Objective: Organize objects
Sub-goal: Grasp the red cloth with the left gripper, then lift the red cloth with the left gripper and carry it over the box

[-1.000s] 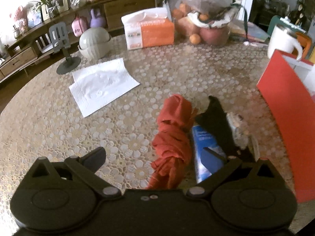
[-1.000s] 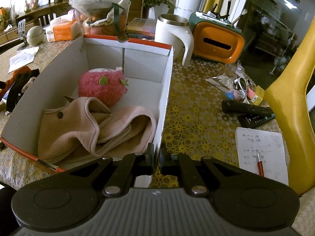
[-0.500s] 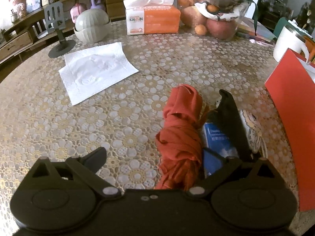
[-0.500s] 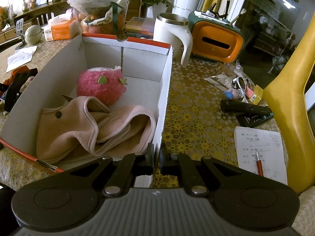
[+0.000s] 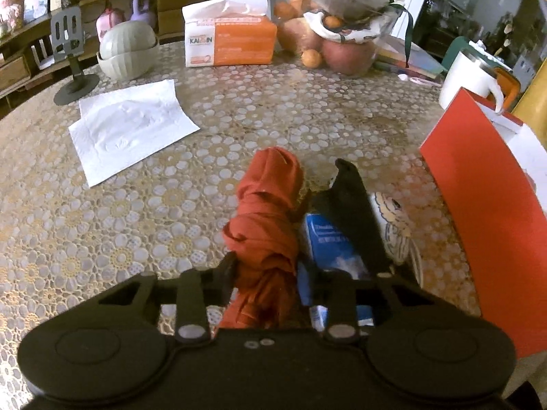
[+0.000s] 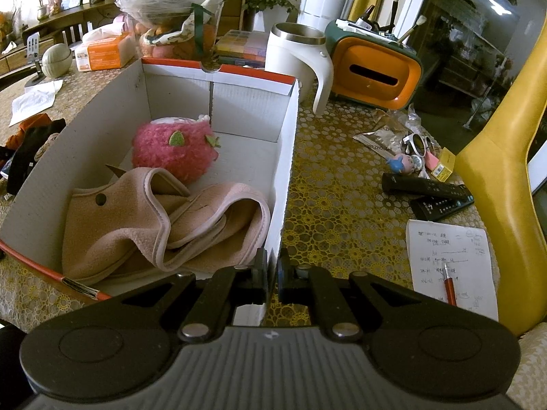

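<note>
A twisted orange-red cloth (image 5: 270, 205) lies on the lace-patterned table beside a blue packet (image 5: 328, 239), a black item (image 5: 355, 212) and a printed white piece. My left gripper (image 5: 268, 273) is closing around the cloth's near end, and both pads touch it. The red-sided cardboard box (image 5: 489, 222) stands at the right. In the right wrist view my right gripper (image 6: 272, 273) is shut on the box's right wall (image 6: 283, 171). Inside the box lie a pink plush (image 6: 171, 153) and a beige fleece cloth (image 6: 136, 225).
White tissue sheets (image 5: 130, 130), an orange tissue box (image 5: 229, 37), a bag of fruit (image 5: 342, 34) and a white mug (image 6: 301, 58) sit farther back. Right of the box are remotes (image 6: 427, 188), a note sheet with a pen (image 6: 448, 266) and a yellow chair (image 6: 495, 171).
The left gripper's jaws went from wide apart to closed in on the orange-red cloth, and its view tipped slightly. The right gripper stayed shut on the box wall.
</note>
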{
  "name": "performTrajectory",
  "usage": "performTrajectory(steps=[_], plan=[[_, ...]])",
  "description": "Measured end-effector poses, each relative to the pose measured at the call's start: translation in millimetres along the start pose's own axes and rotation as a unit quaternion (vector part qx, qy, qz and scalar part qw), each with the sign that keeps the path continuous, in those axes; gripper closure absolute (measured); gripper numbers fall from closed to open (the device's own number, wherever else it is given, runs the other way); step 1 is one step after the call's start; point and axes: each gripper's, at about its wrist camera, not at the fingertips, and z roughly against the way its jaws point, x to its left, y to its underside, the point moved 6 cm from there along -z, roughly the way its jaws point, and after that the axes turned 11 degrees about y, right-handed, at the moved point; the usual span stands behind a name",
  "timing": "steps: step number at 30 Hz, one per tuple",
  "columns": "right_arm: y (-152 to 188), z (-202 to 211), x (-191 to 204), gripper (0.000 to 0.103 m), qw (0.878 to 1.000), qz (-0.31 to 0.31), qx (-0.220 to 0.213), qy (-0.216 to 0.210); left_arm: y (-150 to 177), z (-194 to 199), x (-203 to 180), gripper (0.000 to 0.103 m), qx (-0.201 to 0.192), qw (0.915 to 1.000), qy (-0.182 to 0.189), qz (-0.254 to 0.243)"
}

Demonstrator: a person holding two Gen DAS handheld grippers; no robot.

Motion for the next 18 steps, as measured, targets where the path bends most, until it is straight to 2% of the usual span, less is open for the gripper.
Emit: performTrajectory(steps=[6, 18], plan=[[-0.2, -0.2, 0.4, 0.098, 1.000, 0.001, 0.000, 0.001, -2.1, 8.0, -3.4, 0.076, -0.007, 0.9999, -0.008, 0.006], [-1.0, -0.5, -0.6, 0.098, 1.000, -0.003, 0.003, 0.003, -18.5, 62.7, -26.7, 0.076, -0.040, 0.9990, -0.014, -0.011]])
